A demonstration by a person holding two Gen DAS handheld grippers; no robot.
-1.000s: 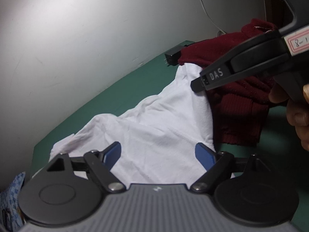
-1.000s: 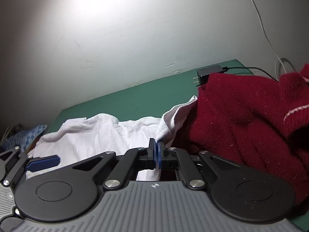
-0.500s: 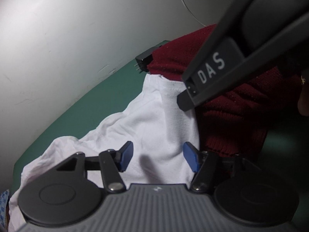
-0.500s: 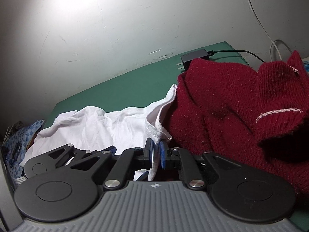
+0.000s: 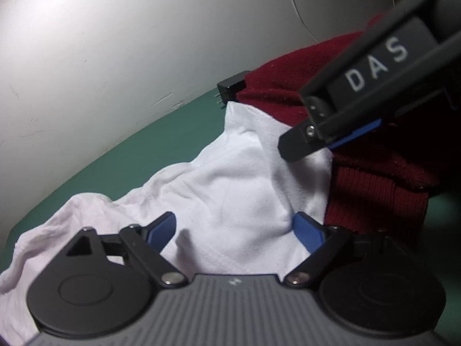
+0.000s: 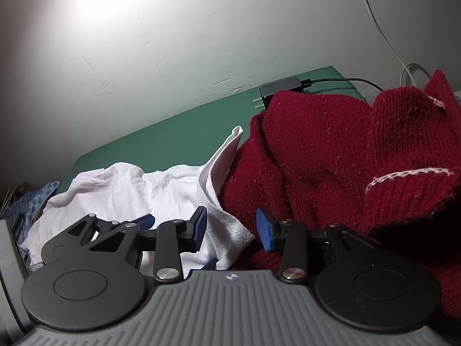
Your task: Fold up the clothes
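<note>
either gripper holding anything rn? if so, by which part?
Nothing is held. The right gripper is open, with the white shirt's edge lying loose between its fingers. The left gripper is open over the shirt.

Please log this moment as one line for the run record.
task: fold clothes | left gripper: open | right gripper: open | white cotton shirt: unheld

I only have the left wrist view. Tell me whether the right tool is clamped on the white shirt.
Observer: No. The right tool is open, and the white shirt has its hem lying between the fingers, unclamped.
Operator: Report what is attached to the charger behind the red sweater.
Observer: A dark cable is plugged into the charger and runs off to the right behind the red sweater.
</note>
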